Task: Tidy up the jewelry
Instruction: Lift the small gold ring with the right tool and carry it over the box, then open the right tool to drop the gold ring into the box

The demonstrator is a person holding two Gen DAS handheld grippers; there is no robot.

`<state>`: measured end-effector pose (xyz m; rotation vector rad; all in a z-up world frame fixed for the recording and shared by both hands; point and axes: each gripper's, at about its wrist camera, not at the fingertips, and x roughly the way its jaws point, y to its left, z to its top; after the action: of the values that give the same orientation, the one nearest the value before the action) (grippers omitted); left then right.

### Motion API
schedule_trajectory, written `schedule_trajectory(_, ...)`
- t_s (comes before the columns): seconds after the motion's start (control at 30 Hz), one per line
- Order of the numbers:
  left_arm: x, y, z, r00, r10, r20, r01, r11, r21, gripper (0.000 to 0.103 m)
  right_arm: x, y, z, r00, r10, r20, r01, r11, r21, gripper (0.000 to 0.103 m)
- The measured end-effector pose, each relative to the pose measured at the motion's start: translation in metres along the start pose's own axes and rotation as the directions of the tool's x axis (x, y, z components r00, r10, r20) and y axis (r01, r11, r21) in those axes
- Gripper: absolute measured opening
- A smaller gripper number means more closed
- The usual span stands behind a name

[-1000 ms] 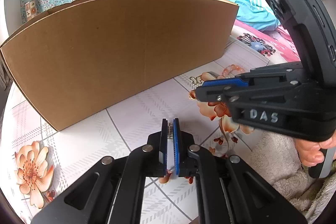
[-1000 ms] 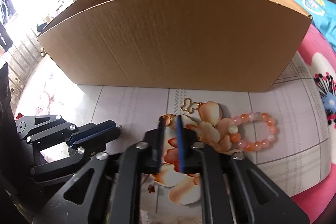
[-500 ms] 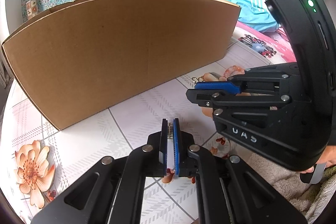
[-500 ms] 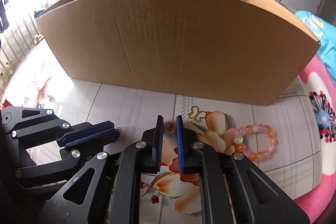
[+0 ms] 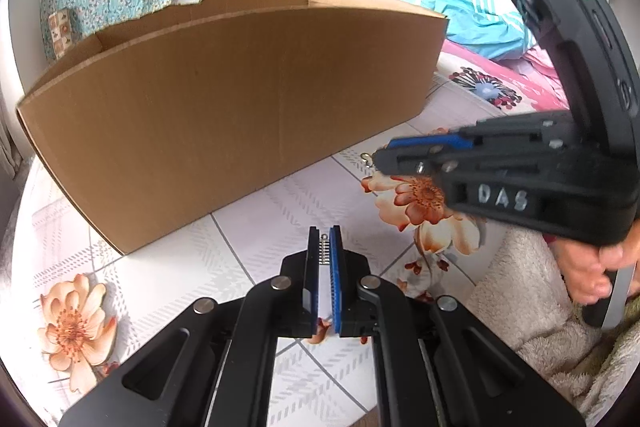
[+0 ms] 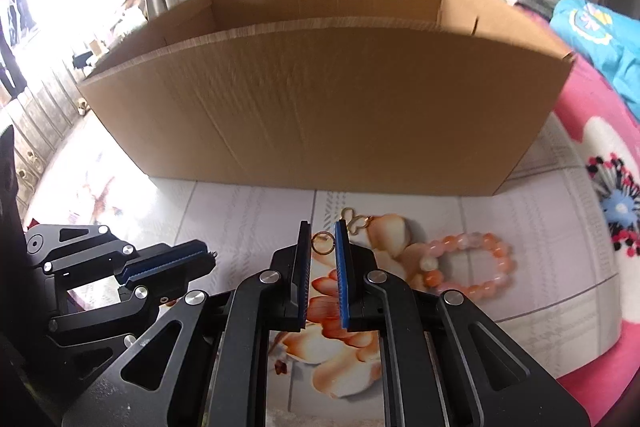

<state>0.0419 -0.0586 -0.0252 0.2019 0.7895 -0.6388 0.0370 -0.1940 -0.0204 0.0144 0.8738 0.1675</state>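
Observation:
My left gripper (image 5: pixel 324 241) is shut on a small silver chain piece (image 5: pixel 324 251), held above the floral tabletop in front of the open cardboard box (image 5: pixel 224 115). My right gripper (image 6: pixel 323 237) is shut on a gold ring (image 6: pixel 322 242) and holds it above the table, in front of the box (image 6: pixel 320 99). A gold butterfly pendant (image 6: pixel 354 221) and a pink-orange bead bracelet (image 6: pixel 468 265) lie on the table just right of the right gripper. The right gripper also shows in the left wrist view (image 5: pixel 384 157), the left gripper in the right wrist view (image 6: pixel 208 259).
The box stands close ahead of both grippers, its top open. A pink floral blanket (image 6: pixel 592 211) and a blue pillow (image 5: pixel 472 15) lie at the right. A beige fleece cloth (image 5: pixel 532 307) lies at the near right beside the hand holding the right gripper.
The right gripper has risen with the ring off the table and moved back; the box interior now shows. The left gripper has risen slightly with the chain piece.

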Motion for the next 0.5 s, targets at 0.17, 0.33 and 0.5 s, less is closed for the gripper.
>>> schedule_trajectory(0.17, -0.026, -0.008, 0.008, 0.999, 0.004, 0.046, -0.005, 0.999, 0.033, 0.004, -0.035, -0.012, 0.008, 0.997, 0.040, 0.072, -0.039, 0.999, -0.019, 0.010)
schedule_trajectory(0.33, -0.072, -0.004, 0.041, 0.988, -0.054, 0.143, 0.049, 0.998, 0.036, 0.004, -0.068, -0.017, 0.034, 0.978, 0.119, 0.170, -0.111, 0.992, -0.056, 0.010)
schedule_trajectory(0.5, -0.091, 0.016, 0.090, 0.983, -0.076, 0.167, 0.068, 0.996, 0.054, 0.004, -0.075, -0.026, 0.080, 0.958, 0.202, 0.201, -0.184, 0.977, -0.103, 0.010)
